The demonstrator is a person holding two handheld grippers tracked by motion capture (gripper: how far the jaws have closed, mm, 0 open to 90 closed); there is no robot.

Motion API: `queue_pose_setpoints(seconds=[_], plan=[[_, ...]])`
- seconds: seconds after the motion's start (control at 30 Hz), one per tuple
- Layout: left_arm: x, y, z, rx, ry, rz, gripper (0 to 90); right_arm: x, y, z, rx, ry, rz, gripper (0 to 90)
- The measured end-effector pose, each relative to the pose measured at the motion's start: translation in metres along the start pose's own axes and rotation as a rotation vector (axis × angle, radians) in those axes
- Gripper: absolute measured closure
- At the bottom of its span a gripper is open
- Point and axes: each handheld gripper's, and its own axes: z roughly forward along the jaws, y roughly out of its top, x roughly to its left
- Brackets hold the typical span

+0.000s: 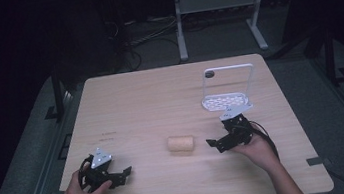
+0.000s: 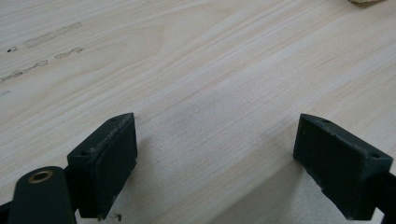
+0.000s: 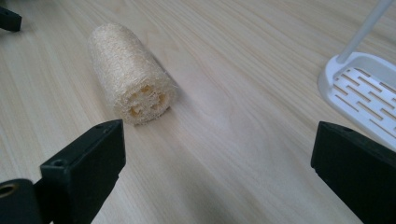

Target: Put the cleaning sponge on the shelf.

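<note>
A pale loofah roll (image 1: 180,143) lies on its side near the middle of the wooden table (image 1: 159,93); the right gripper view shows its porous end (image 3: 133,74) facing me, ahead and left of the jaws. My right gripper (image 1: 215,145) rests on the table just right of the loofah, open and empty, jaws pointing left. A white slotted rack (image 1: 227,101) with a tall wire handle stands behind it, its tray edge (image 3: 359,93) at the right of the right gripper view. My left gripper (image 1: 122,176) sits near the front left, open over bare wood (image 2: 210,93).
Table edges run close to both hands at the front. Beyond the far edge stand white desk legs (image 1: 179,25) and cables on a dark floor. Faint marks (image 1: 109,134) dot the wood left of centre.
</note>
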Motion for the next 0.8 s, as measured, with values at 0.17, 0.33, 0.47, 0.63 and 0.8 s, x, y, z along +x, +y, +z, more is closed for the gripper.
queue_pose_setpoints(seconds=[0.17,0.33,0.47,0.63,0.8], plan=[[0.0,0.0,0.0,0.0,0.0,0.0,13.0,0.0,0.005,0.003,-0.001,0.011,-0.012,2.9],[0.0,0.0,0.0,-0.001,0.001,0.0,13.0,0.001,0.011,0.006,-0.006,0.024,-0.021,2.9],[0.0,0.0,0.0,0.0,0.0,0.0,13.0,0.001,0.016,0.009,-0.007,0.033,-0.027,2.9],[0.0,0.0,0.0,-0.001,0.0,0.0,13.0,0.003,0.022,0.014,-0.008,0.048,-0.039,2.9],[0.0,0.0,0.0,0.0,0.0,0.0,13.0,0.004,0.028,0.017,-0.013,0.064,-0.055,2.9]])
